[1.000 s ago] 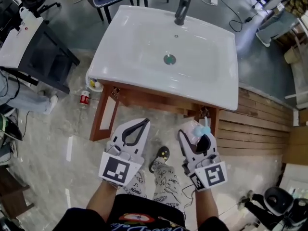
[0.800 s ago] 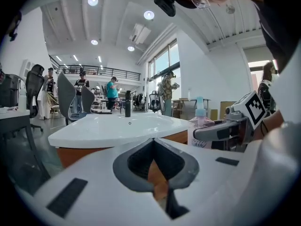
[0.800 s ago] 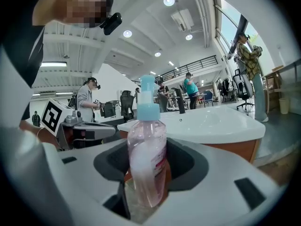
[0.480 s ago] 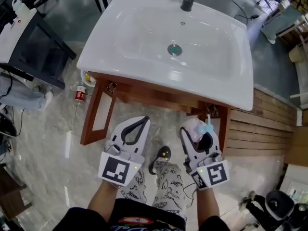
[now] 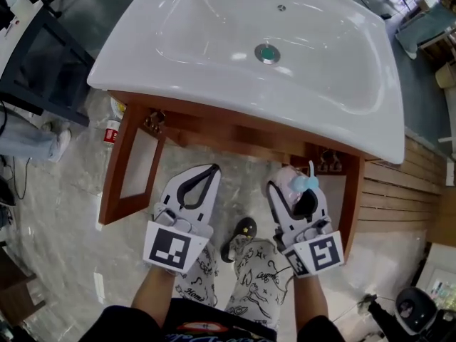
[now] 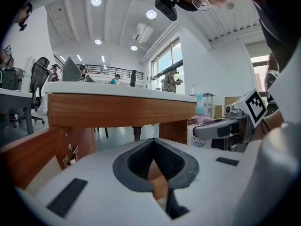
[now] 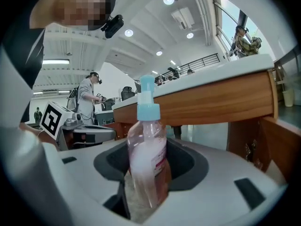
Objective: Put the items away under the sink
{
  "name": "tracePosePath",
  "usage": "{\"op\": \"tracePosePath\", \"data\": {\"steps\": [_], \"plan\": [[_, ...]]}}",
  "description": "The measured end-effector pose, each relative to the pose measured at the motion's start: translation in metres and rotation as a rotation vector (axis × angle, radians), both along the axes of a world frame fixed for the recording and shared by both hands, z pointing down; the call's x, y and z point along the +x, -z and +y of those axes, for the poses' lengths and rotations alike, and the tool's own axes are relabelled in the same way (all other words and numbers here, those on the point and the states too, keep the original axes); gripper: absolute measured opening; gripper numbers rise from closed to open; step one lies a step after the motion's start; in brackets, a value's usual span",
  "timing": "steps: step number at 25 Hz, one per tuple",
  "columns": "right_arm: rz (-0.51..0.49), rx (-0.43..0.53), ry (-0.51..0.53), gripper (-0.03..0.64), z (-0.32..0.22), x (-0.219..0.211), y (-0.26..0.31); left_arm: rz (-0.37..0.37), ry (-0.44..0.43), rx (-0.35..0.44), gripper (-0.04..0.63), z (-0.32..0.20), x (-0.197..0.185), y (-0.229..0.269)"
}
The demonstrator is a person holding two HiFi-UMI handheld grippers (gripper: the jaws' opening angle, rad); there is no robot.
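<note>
In front of the white sink (image 5: 214, 55) and its wooden frame (image 5: 235, 130), your left gripper (image 5: 205, 177) is closed tip to tip on nothing, and your right gripper (image 5: 295, 191) clamps the pump bottle (image 7: 146, 159) upright by its body. It looks light, smooth and slightly squashy, so grip the body low, never the blue pump. The right gripper view shows its pinkish liquid and label close up, where the head view shows just the top.

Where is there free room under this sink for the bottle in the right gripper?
Bare floor lies between the wooden left panel and right leg, below the front rail; only a dark pipe stands behind. It is crowded outside the left panel, where small containers stand.
</note>
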State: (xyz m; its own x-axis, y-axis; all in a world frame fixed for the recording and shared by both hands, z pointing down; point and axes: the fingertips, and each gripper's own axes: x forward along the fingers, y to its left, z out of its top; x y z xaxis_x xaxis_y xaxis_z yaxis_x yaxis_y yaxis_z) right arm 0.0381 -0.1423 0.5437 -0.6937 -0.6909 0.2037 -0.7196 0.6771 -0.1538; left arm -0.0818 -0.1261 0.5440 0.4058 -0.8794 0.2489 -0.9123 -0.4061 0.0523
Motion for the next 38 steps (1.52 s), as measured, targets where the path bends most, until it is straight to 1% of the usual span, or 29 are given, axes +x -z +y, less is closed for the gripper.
{"op": "tracePosePath", "data": {"steps": [3, 5, 9, 10, 11, 14, 16, 17, 19, 21, 23, 26, 30, 34, 38], "plan": [[-0.001, 0.015, 0.004, 0.219, -0.003, -0.001, -0.016, 0.0, -0.002, 0.008, 0.006, -0.002, 0.0, -0.018], [-0.007, 0.027, 0.01, 0.219, -0.005, -0.001, -0.029, 0.004, -0.007, 0.027, 0.006, -0.004, 0.001, -0.032], [-0.009, 0.065, 0.01, 0.219, -0.012, 0.003, -0.06, 0.02, -0.013, 0.045, 0.006, -0.011, 0.005, -0.074], [-0.008, 0.074, 0.01, 0.219, -0.015, 0.003, -0.069, 0.009, -0.017, 0.057, 0.006, -0.014, 0.006, -0.083], [-0.012, 0.079, 0.014, 0.219, -0.018, 0.003, -0.077, -0.019, -0.023, 0.075, 0.006, -0.018, 0.006, -0.092], [-0.035, 0.104, 0.037, 0.219, -0.022, 0.003, -0.095, -0.129, -0.044, 0.139, 0.006, -0.024, 0.006, -0.113], [-0.042, 0.128, 0.049, 0.219, -0.021, 0.004, -0.104, -0.153, -0.063, 0.177, 0.006, -0.027, 0.009, -0.124], [-0.051, 0.132, 0.052, 0.219, -0.02, 0.004, -0.108, -0.144, -0.067, 0.19, 0.006, -0.027, 0.01, -0.129], [-0.069, 0.132, 0.055, 0.219, -0.017, 0.007, -0.117, -0.081, -0.058, 0.191, 0.006, -0.027, 0.01, -0.138], [-0.054, 0.147, 0.052, 0.219, -0.012, 0.01, -0.123, -0.001, -0.046, 0.172, 0.006, -0.024, 0.008, -0.147], [-0.031, 0.172, 0.047, 0.219, -0.008, 0.011, -0.125, 0.033, -0.046, 0.165, 0.006, -0.022, 0.006, -0.154], [-0.029, 0.205, 0.043, 0.219, -0.004, 0.008, -0.121, 0.031, -0.052, 0.199, 0.006, -0.023, 0.001, -0.154], [-0.037, 0.221, 0.034, 0.219, 0.006, 0.007, -0.119, 0.021, -0.087, 0.239, 0.006, -0.014, 0.0, -0.149], [-0.092, 0.196, 0.031, 0.219, 0.015, 0.007, -0.118, 0.005, -0.113, 0.231, 0.006, -0.005, 0.001, -0.153], [-0.07, 0.206, 0.048, 0.219, 0.021, 0.004, -0.119, -0.002, -0.121, 0.232, 0.006, -0.002, 0.005, -0.155]]}}
